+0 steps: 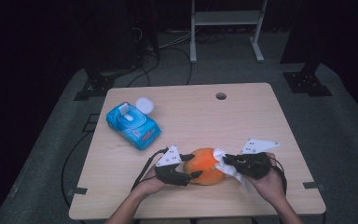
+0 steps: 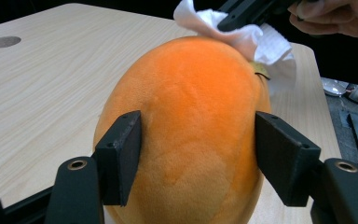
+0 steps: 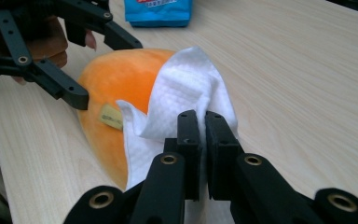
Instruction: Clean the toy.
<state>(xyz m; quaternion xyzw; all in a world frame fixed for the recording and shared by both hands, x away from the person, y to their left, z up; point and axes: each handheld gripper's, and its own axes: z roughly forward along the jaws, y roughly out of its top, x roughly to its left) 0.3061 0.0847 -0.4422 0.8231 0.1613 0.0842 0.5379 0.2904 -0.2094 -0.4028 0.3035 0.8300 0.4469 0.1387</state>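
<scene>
While the high view looks down on the wooden table (image 1: 261, 121), the orange plush fruit (image 1: 205, 164) lies near the table's front edge, between the two hands. On the side of the fruit nearer the table's left edge, the left gripper (image 1: 196, 174) has its jaws set around that end of the plush; on the opposite side, the right gripper (image 1: 224, 159) pinches a white wipe (image 1: 228, 167) that lies against the fruit. Beyond the fruit, toward the far left corner, sit a blue wipe pack (image 1: 133, 123) and a small white lid (image 1: 144, 105) just behind it. Seen along the left gripper (image 2: 198, 161), both black pads press into the fruit (image 2: 191, 116) at mid-width, one on each flank, holding it; the wipe (image 2: 256, 42) drapes over the fruit's far end, clamped there by the other gripper's jaws. Seen along the right gripper (image 3: 204, 140), the two jaws stand nearly together with the wipe (image 3: 186, 93) caught between them, the cloth spread over the near end of the fruit (image 3: 116, 79). A small tan tag (image 3: 111, 116) shows on the fruit just beside the wipe's edge, and the blue pack (image 3: 158, 11) lies beyond the fruit.
</scene>
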